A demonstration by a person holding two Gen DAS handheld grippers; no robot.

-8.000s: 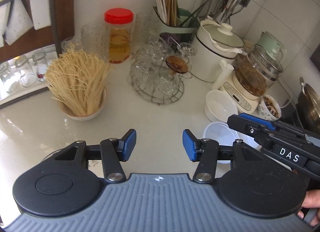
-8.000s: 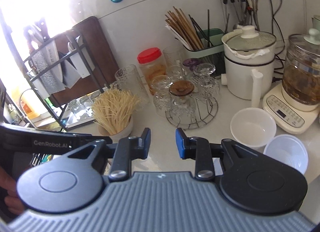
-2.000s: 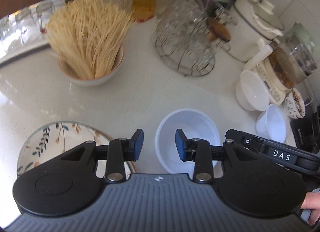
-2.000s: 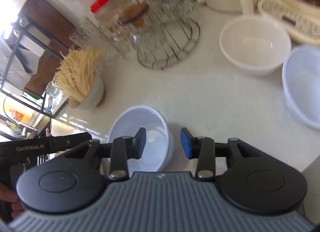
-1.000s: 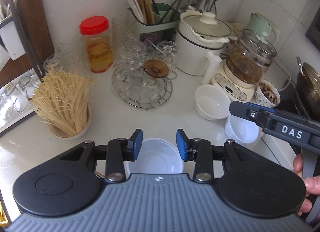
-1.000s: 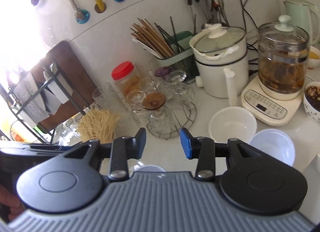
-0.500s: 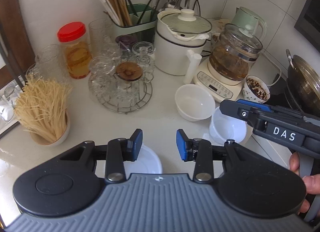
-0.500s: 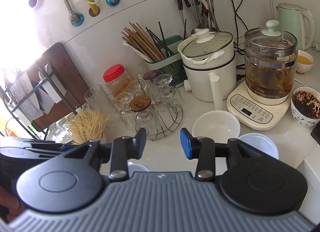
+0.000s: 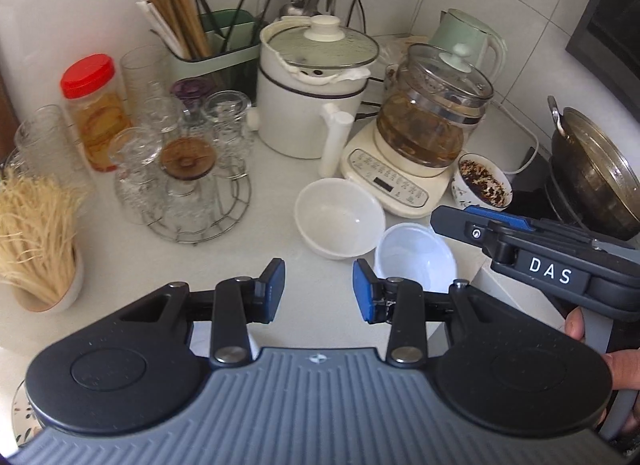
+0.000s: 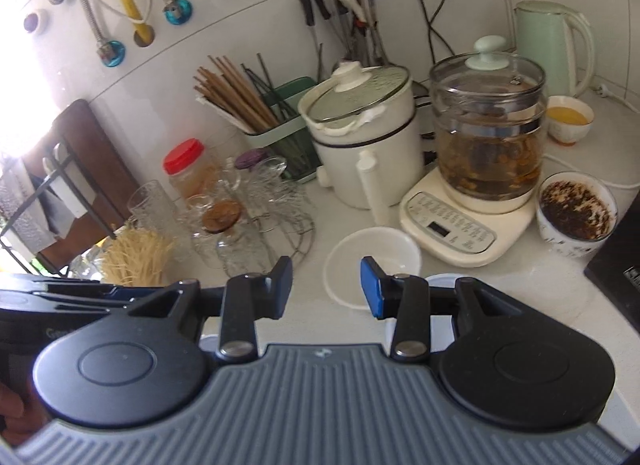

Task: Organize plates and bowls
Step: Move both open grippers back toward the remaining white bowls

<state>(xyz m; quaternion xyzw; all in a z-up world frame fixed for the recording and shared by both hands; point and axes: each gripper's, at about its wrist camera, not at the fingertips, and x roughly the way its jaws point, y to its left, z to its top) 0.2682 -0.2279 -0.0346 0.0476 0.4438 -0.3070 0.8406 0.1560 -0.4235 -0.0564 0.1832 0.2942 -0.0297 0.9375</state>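
A white ceramic bowl (image 9: pixel 339 221) sits on the counter in front of the tea maker; it also shows in the right wrist view (image 10: pixel 372 261). A translucent plastic bowl (image 9: pixel 416 257) sits just right of it. Another white plastic bowl (image 9: pixel 200 339) lies mostly hidden under my left gripper. A floral plate (image 9: pixel 20 413) peeks out at the lower left. My left gripper (image 9: pixel 319 291) is open and empty, held above the counter. My right gripper (image 10: pixel 326 287) is open and empty, near the ceramic bowl; its body shows in the left wrist view (image 9: pixel 532 253).
A wire rack of glasses (image 9: pixel 188 185), a bowl of dry noodles (image 9: pixel 36 233), a red-lidded jar (image 9: pixel 96 109), a white cooker (image 9: pixel 316 85), a glass tea maker (image 9: pixel 432 125), a cup of tea leaves (image 9: pixel 484 185) and a wok (image 9: pixel 592 169) crowd the counter.
Both grippers rose and turned right toward the two bowls by the tea maker. The plastic bowl set down near the plate slid out of sight beneath them. Both stayed open.
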